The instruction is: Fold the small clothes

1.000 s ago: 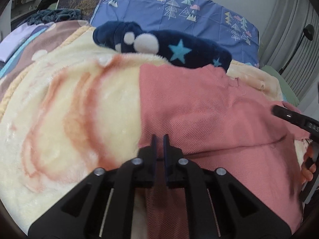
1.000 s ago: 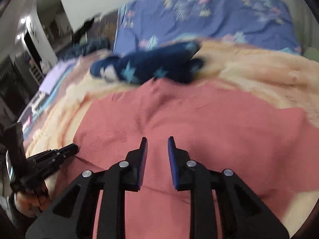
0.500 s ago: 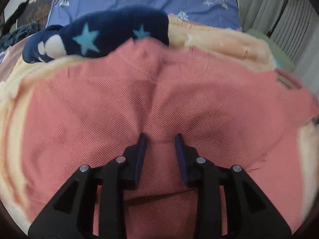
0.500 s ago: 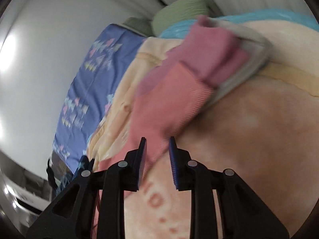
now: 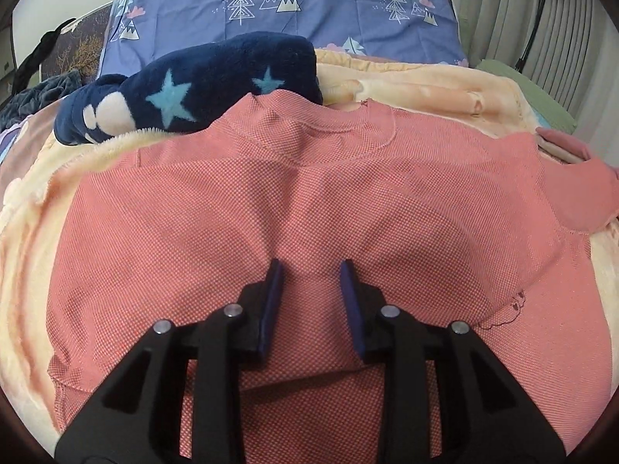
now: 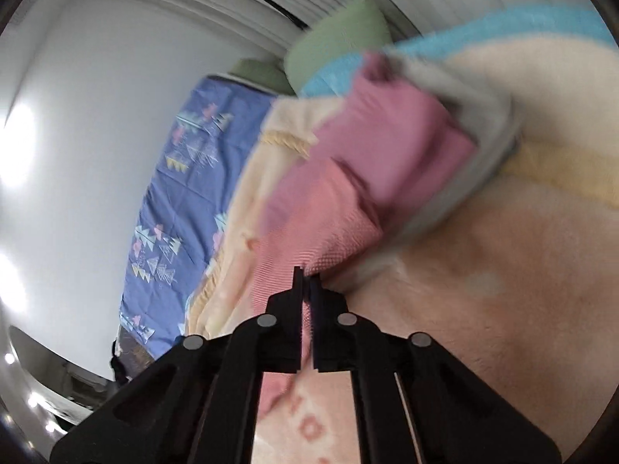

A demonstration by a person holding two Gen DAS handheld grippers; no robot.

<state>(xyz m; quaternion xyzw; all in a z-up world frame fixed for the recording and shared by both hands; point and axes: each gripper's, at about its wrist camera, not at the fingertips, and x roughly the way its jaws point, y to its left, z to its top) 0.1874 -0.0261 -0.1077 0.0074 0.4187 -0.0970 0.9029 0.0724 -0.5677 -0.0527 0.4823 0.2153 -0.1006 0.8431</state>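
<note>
A salmon-pink knit shirt point(image 5: 309, 201) lies spread on a cream blanket point(image 5: 425, 81), neckline toward the far side. My left gripper point(image 5: 311, 270) stands open over the middle of the shirt, its fingertips low on the fabric and nothing pinched between them. In the right wrist view, which is rolled sideways, my right gripper point(image 6: 306, 274) is shut on the edge of the shirt's sleeve point(image 6: 317, 232). That same sleeve end shows at the right edge of the left wrist view point(image 5: 580, 193).
A navy fleece garment with stars point(image 5: 201, 89) lies just beyond the neckline. Behind it is a blue tree-print pillow point(image 5: 290, 7). A stack of folded pink and grey clothes point(image 6: 406, 143) sits beside the sleeve, with a green pillow point(image 5: 541, 92) and curtains at the right.
My left gripper slid from the shirt's left edge to its middle and opened. My right gripper swung to the sleeve, rolled sideways, and closed on it.
</note>
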